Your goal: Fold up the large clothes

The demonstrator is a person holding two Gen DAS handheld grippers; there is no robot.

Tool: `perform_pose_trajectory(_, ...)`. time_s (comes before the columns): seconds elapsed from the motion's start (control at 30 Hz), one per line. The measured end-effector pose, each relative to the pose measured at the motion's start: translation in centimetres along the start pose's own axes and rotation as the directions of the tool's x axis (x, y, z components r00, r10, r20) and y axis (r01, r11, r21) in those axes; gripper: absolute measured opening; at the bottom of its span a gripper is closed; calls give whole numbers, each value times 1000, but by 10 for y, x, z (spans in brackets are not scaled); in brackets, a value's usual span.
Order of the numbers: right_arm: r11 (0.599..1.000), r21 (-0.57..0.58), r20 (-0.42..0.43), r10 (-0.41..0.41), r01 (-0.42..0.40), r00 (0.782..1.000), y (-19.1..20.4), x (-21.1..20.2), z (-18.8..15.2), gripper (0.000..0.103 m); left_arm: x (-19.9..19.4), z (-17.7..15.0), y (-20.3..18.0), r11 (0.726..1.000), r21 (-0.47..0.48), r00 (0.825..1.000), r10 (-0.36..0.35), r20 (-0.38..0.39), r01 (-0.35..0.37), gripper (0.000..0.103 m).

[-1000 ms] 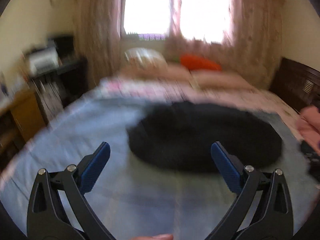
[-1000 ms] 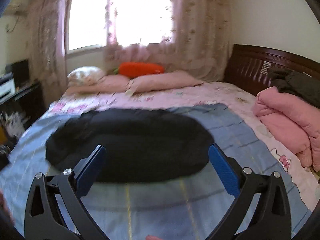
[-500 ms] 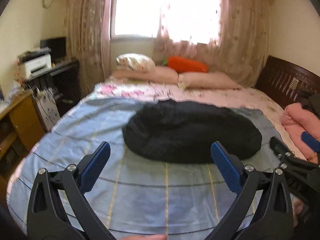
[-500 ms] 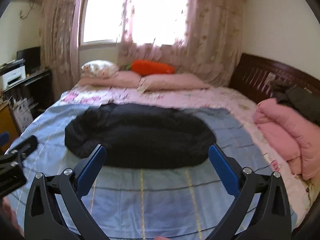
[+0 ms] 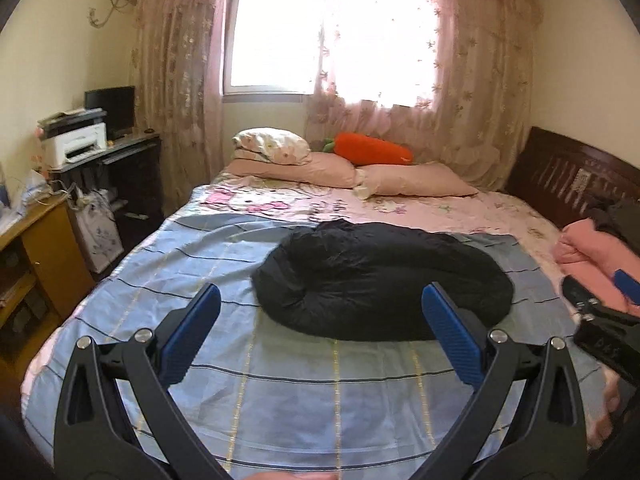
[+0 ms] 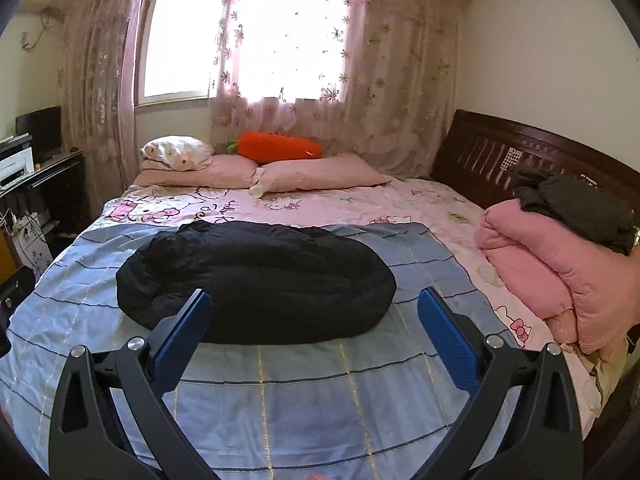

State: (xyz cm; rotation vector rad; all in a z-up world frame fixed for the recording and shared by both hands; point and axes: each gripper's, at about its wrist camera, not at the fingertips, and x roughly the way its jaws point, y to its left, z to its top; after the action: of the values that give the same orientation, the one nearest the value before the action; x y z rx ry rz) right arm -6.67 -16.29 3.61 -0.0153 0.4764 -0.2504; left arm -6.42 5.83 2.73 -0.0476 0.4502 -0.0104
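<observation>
Jaws first: the left gripper (image 5: 320, 332) stands spread wide at the bottom of its frame, blue pads (image 5: 192, 332) far apart with nothing between them, held above the near end of the bed. The right gripper (image 6: 314, 330) is spread the same way, its blue pads (image 6: 446, 332) holding nothing, also above the bedding.

Just beyond both sets of fingers, in the centre of each frame, lies the black padded garment (image 5: 384, 276), a bulky dark oval resting on the blue checked sheet (image 5: 304, 396). From here it looks folded or bundled over on itself, though the fabric is too dark to make out its seams. Neither gripper touches it.

Past the blue sheet, a pink cartoon-print bedspread (image 6: 320, 204) runs toward the window, where pink pillows (image 6: 320, 172) lie with a carrot-shaped cushion (image 6: 276, 147) behind them. At the right of the frame a folded pink quilt (image 6: 560, 276) sits near the dark wooden headboard (image 6: 500, 156), with dark clothing (image 6: 580, 208) piled on top. At the left edge of the left wrist view stand a black shelf with a white printer (image 5: 76, 146) and a wooden desk (image 5: 44, 256). Flowered curtains (image 5: 472, 92) hang over the bright window.
</observation>
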Motion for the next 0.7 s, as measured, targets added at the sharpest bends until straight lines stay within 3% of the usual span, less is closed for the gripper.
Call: perform_pose_trajectory(0.7,1000,16,-82,2,0,997,-17,22,-10,102,23,-3,15,999,-33,999,10,-37,-11,101)
